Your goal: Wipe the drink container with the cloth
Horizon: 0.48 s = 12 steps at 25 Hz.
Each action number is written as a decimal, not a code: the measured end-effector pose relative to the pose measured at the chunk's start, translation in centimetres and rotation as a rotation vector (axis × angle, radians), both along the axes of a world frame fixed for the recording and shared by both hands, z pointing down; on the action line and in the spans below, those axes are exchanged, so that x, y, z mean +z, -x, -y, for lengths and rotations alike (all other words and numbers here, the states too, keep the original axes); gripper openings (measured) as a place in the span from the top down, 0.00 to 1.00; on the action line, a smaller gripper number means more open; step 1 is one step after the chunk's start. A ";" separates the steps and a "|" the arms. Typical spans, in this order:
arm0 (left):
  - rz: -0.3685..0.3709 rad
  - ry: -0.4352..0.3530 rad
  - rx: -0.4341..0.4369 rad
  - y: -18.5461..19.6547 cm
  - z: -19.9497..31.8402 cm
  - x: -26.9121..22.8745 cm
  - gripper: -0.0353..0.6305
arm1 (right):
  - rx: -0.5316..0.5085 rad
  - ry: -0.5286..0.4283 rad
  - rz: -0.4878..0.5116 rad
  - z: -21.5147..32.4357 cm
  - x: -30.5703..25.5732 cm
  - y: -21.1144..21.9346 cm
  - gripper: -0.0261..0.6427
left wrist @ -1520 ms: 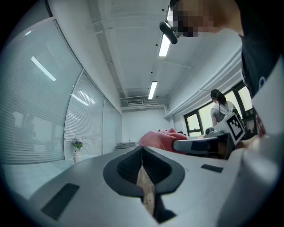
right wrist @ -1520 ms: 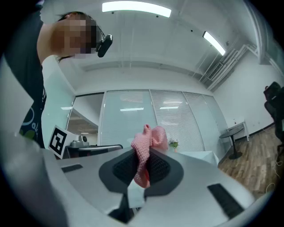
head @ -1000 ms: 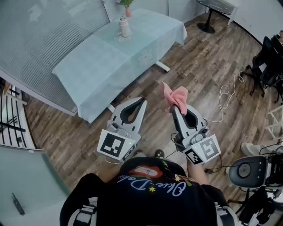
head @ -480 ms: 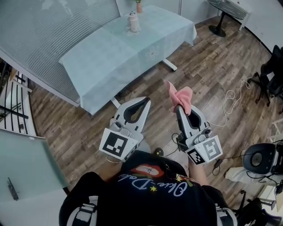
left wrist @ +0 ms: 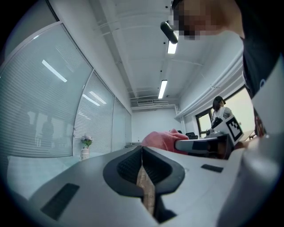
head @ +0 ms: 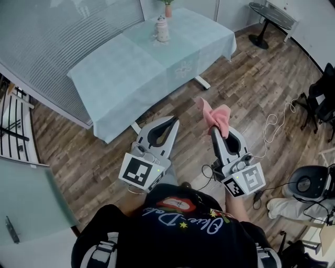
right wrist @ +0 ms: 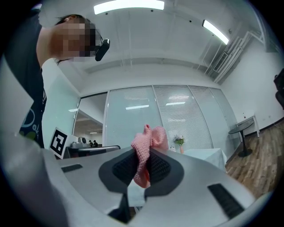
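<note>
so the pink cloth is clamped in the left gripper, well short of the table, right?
No: the pink cloth is clamped in the right gripper, as the right gripper view shows. It is well short of the table.

Table (head: 125,73) carries drink container (head: 162,30); flower vase (head: 168,9) just beside.

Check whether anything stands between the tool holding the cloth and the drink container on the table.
Nothing visible does. The right tool holds the pink cloth above the wooden floor. The drink container stands at the far end of the table, with only open floor and bare tablecloth between them.
</note>
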<state>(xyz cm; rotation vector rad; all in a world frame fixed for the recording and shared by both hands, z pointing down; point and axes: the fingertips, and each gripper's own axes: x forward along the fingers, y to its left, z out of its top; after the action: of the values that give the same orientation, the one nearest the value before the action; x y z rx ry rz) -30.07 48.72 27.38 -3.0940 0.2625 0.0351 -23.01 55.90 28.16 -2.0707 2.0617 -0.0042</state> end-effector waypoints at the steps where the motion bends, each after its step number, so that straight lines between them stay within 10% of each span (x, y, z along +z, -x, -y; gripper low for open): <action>1: -0.004 0.000 0.000 -0.3 1.1 -0.1 0.94 | 0.001 0.001 -0.002 1.0 -0.1 -0.3 0.91; 12: -0.020 0.000 0.038 -4.1 13.1 -1.1 0.94 | 0.018 0.013 -0.048 12.7 -1.7 -2.7 0.91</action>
<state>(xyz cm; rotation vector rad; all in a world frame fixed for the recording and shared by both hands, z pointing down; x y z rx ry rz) -25.98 35.62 26.28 -3.1003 0.2042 0.0675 -20.29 43.22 26.46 -2.1172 2.0758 0.0348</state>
